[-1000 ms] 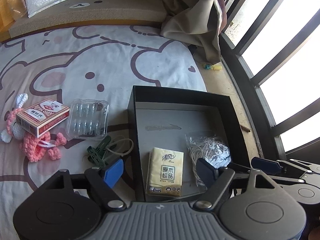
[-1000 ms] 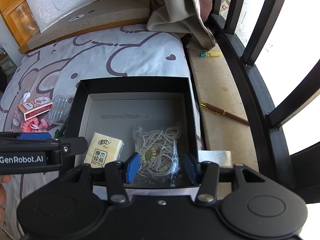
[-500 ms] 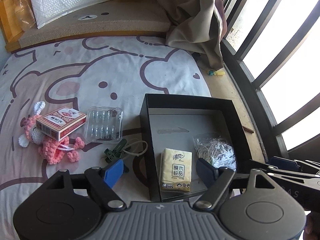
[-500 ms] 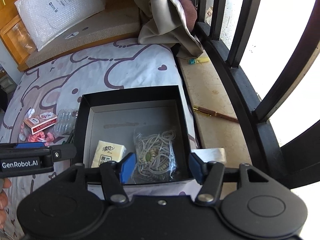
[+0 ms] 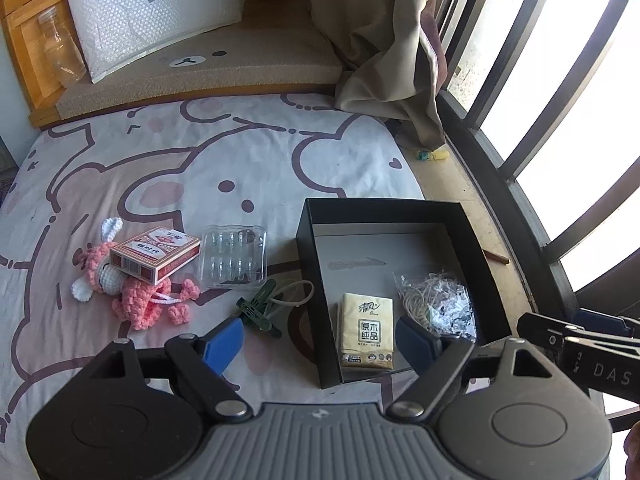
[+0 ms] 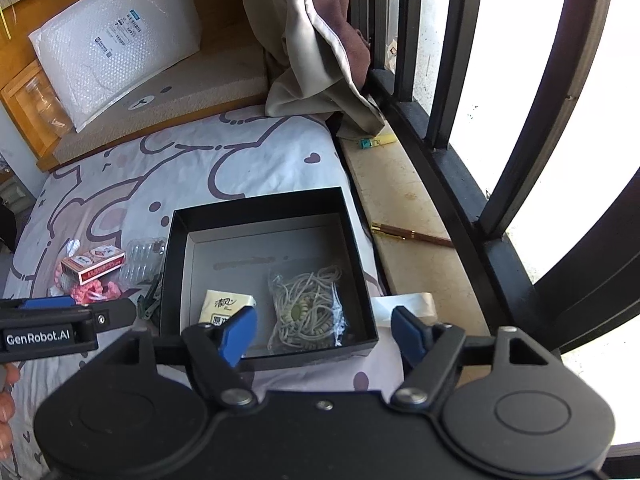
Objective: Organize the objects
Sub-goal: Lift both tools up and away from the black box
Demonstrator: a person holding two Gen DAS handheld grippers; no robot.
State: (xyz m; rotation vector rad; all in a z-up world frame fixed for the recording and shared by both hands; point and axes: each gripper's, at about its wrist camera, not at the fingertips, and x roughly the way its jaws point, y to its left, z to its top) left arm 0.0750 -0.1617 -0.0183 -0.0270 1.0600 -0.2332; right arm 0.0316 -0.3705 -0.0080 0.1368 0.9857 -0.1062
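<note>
A black open box (image 5: 308,248) (image 6: 172,264) sits on the bear-print sheet. It holds a yellow tissue pack (image 5: 366,330) (image 6: 224,306) and a bagged cord (image 5: 436,306) (image 6: 308,308). Left of the box lie a green clip with a loop (image 5: 260,308), a clear plastic tray (image 5: 234,256), a red card box (image 5: 154,254) (image 6: 94,264) and a pink crochet toy (image 5: 136,300). My left gripper (image 5: 320,346) is open and empty above the box's near left corner. My right gripper (image 6: 324,332) is open and empty above the box's near edge.
A stone ledge (image 6: 400,208) with a pen (image 6: 412,235) and a small yellow-teal item (image 6: 372,142) runs along black window bars (image 6: 452,64). A curtain (image 5: 384,48) hangs at the back. A bubble-wrap mailer (image 5: 148,12) rests on a cushion.
Both grippers have pulled back and up from the box, so more of the bed and headboard area shows. The objects have not moved. Both stay open.
</note>
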